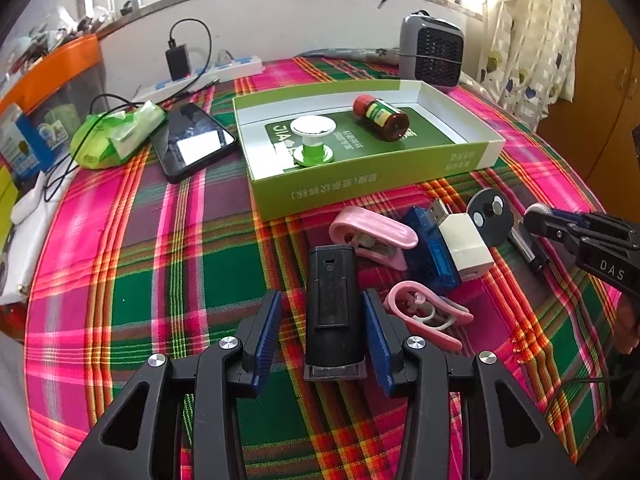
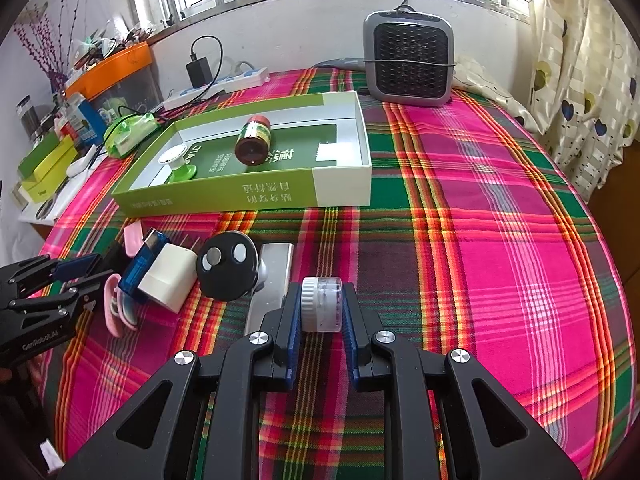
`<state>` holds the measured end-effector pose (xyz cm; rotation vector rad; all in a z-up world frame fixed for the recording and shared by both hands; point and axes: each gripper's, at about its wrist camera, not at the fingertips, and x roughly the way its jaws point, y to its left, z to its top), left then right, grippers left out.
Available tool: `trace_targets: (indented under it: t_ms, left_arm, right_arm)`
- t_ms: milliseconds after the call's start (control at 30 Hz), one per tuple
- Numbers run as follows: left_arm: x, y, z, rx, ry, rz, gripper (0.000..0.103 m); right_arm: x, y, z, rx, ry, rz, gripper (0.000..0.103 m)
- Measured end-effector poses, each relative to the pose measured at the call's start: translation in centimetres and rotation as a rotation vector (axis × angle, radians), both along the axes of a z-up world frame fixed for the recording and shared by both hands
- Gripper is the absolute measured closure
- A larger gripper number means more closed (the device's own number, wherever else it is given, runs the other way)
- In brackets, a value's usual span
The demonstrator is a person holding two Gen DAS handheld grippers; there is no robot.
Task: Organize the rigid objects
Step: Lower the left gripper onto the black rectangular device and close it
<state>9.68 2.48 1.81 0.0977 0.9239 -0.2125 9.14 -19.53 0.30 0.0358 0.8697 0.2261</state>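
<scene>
In the left wrist view my left gripper point(image 1: 322, 320) is open, its blue pads straddling a black oblong device point(image 1: 334, 304) that lies on the plaid cloth. The right pad touches it; the left pad stands a little apart. My right gripper point(image 2: 322, 312) is shut on a small clear jar with a white cap point(image 2: 322, 304), held on its side between the pads. An open green-and-white box point(image 1: 360, 184) lies beyond, holding a brown bottle with a red cap point(image 1: 382, 118) and a green-and-white knob point(image 1: 312, 140).
Two pink clips point(image 1: 372, 236) point(image 1: 424, 316), a blue USB stick point(image 1: 430, 248), a white charger cube point(image 1: 464, 246), a black disc point(image 1: 490, 216) and a silver bar point(image 2: 272, 280) lie between the grippers. A phone point(image 1: 192, 140), power strip point(image 1: 200, 76) and grey heater point(image 2: 408, 60) stand farther back.
</scene>
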Motion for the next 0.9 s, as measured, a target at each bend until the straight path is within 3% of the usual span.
trace_targets:
  t_ms: [233, 533, 900]
  left_arm:
    - [-0.14, -0.04, -0.01, 0.001, -0.004, 0.014, 0.064]
    - [-0.25, 0.18, 0.07, -0.004, -0.008, 0.035, 0.077]
    - [-0.29, 0.39, 0.07, -0.018, -0.006, 0.043, 0.077]
  right_arm:
    - [0.00, 0.01, -0.02, 0.005, 0.002, 0.003, 0.083]
    - [0.01, -0.02, -0.03, 0.007, 0.002, 0.003, 0.083]
    - [0.02, -0.02, -0.04, 0.002, 0.003, 0.004, 0.083]
